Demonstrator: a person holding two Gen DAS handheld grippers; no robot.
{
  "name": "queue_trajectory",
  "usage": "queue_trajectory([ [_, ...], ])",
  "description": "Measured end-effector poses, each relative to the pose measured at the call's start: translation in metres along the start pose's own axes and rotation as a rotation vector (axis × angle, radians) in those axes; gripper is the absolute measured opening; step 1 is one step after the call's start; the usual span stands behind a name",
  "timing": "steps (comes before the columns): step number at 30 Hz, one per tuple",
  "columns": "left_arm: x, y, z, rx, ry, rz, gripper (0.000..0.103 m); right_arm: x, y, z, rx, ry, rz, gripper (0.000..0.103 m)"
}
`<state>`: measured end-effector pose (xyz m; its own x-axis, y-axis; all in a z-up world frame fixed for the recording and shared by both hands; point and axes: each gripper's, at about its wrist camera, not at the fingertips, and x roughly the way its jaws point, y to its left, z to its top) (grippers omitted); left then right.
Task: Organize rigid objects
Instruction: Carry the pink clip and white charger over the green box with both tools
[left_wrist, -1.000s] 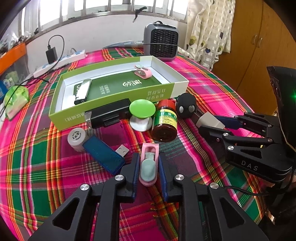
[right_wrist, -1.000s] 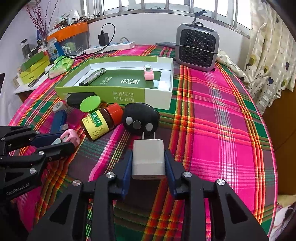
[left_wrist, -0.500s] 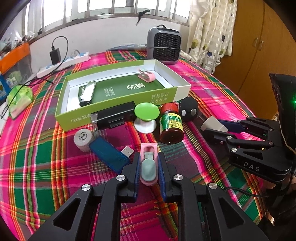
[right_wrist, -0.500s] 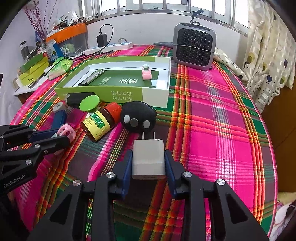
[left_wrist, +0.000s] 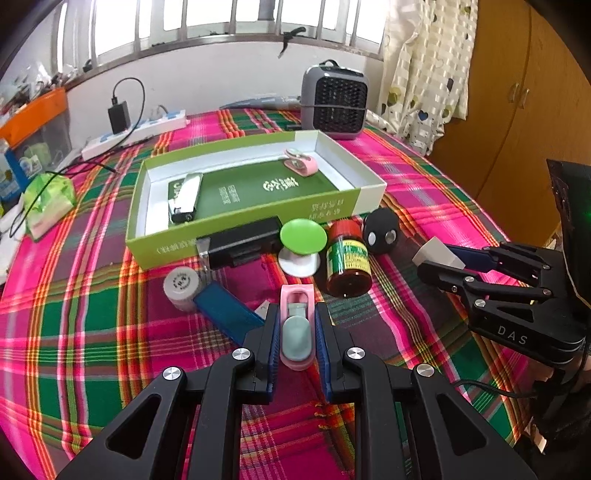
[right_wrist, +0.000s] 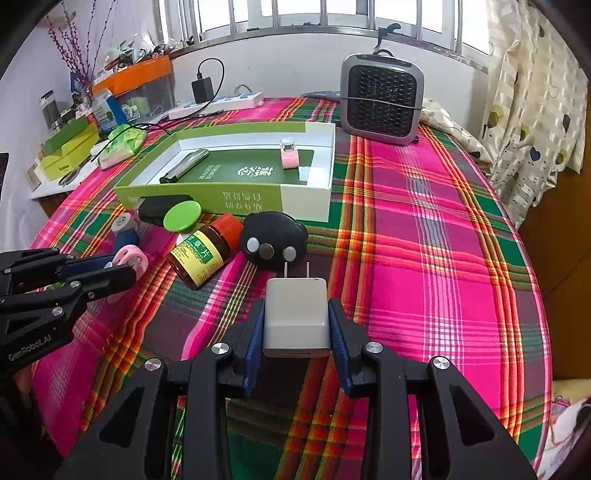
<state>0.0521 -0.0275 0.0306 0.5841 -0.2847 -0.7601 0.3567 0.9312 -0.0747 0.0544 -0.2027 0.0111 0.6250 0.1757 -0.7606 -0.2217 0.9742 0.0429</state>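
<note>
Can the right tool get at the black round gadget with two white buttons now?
Probably not yet: the right tool is shut on the white charger, so it cannot grip the black gadget, although the gadget lies uncovered just ahead.

Left hand-held gripper (left_wrist: 297, 334): fingers level and pointing forward, jaws closed on a pink clip (left_wrist: 296, 328), raised over the surface (left_wrist: 92, 332); right hand-held gripper (right_wrist: 296, 325): alongside on the right, fingers forward, jaws clamped on a white charger (right_wrist: 296, 317).
</note>
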Motion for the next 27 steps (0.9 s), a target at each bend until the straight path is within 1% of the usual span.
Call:
queue_trajectory([
  [7,-0.011,0.008,0.012,-0.015,-0.032,0.017,0.017,-0.011,0.001,0.008,-0.015,-0.028,0.000,0.035],
  [12,-0.016,0.015,0.028,-0.013,-0.059,0.029,0.017,-0.017,0.001,0.020,-0.031,-0.047,0.000,0.035],
  [19,-0.016,0.026,0.051,-0.022,-0.081,0.040,0.017,-0.016,0.003,0.044,-0.047,-0.065,0.014,0.035],
  [27,-0.006,0.039,0.078,-0.028,-0.083,0.051,0.017,-0.007,0.009,0.075,-0.070,-0.069,0.044,0.035],
])
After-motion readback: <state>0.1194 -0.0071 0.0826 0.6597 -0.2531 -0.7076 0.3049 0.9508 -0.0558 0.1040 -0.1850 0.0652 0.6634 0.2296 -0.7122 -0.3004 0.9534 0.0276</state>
